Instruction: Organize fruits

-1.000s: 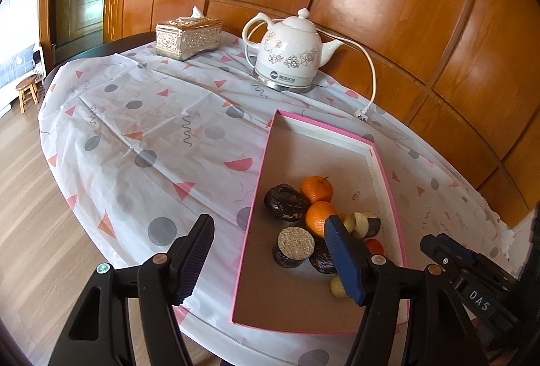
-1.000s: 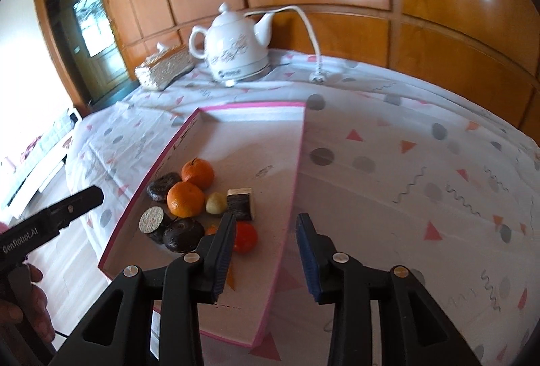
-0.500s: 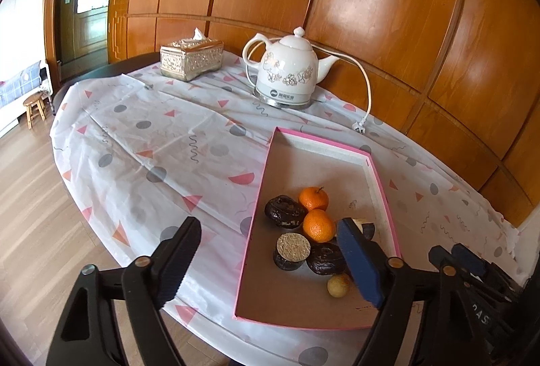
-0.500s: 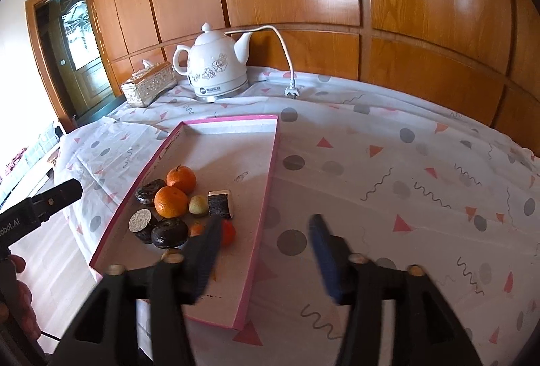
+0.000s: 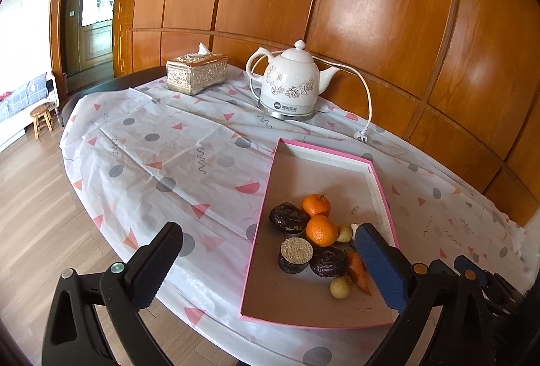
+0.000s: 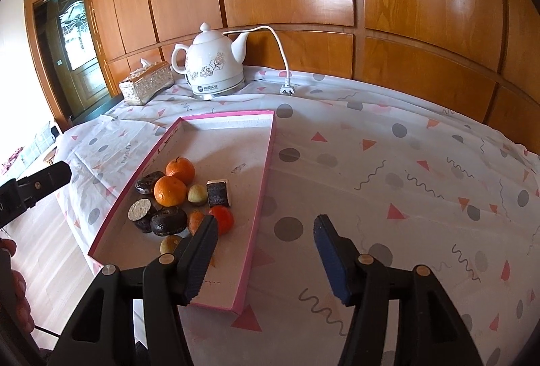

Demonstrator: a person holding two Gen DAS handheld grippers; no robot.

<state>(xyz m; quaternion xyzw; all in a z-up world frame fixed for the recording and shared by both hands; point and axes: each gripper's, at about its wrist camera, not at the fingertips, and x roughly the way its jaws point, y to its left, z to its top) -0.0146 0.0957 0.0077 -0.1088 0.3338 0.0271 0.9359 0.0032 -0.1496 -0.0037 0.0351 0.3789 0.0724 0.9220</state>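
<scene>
The fruits, among them two round orange mandarins [image 6: 174, 178], a small red tomato-like fruit [image 6: 223, 219] and several dark wrinkled round pieces [image 6: 168, 221], lie clustered toward the near end of the shallow pink-rimmed cardboard tray [image 6: 266, 160], which rests on the white patterned plastic tablecloth [image 6: 388, 163]. The left gripper [image 5: 270, 259] hovers above the near left edge of the tray with its jaws spread wide and nothing between them. The right gripper [image 6: 265, 248] hovers over the tray's near right rim, its jaws likewise apart and empty. Risk: the pieces touch or nearly touch one another, so a descending finger is likely to nudge a neighbour and roll it away. Risk: a finger catching the low rim could shift or tip the light tray on the slippery cloth. Risk: both grippers entering the same cluster could collide.
</scene>
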